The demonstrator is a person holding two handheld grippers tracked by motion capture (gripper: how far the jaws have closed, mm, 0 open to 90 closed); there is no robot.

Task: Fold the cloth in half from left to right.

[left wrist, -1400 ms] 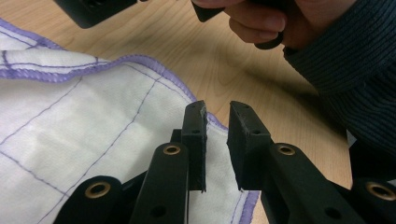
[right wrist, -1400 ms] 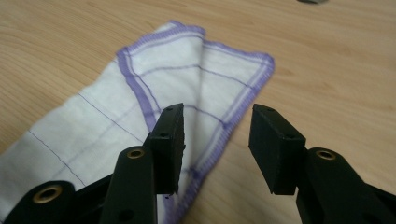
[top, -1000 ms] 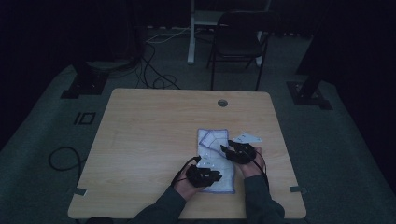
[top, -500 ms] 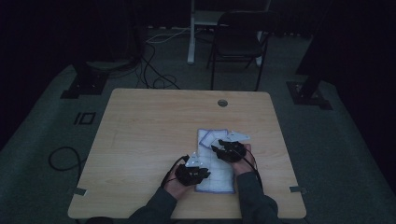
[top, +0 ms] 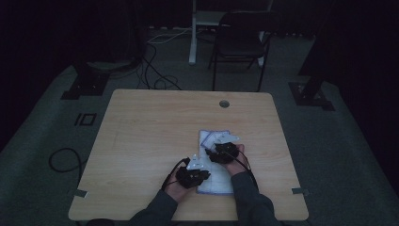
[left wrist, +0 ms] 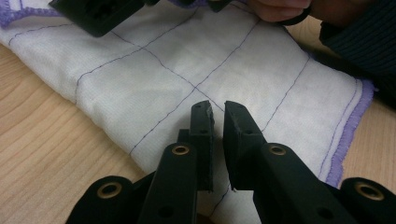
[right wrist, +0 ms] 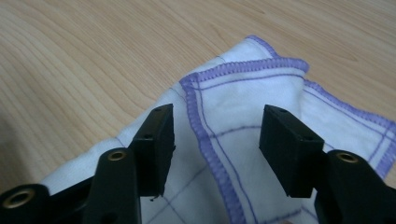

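Work in hand: folding a white cloth (top: pixel 214 162) with purple stitching; it lies on the near right part of the wooden table (top: pixel 155 127), between the two hands.
Left gripper (left wrist: pixel 217 121): at the cloth's near left edge. Its jaws have just been closing and stand almost together, a narrow slit between them; nothing is visibly pinched, though whether a fold of cloth sits under the tips is hard to tell.
Cloth, near part: flat, a single smooth panel with its grid of thin lines, hemmed edge at the side.
Cloth, far part: a purple-hemmed corner (right wrist: pixel 280 65) is turned over onto the layer beneath, so at least one fold looks made, loosely and not squared.
Right gripper (right wrist: pixel 215 140): over that folded corner. Its jaws have just been opening and stand wide apart, the cloth below them and free of the pads.
Done: probably the first fold, now let go.
Left: probably a fresh grip at the near edge, further folding and straightening.
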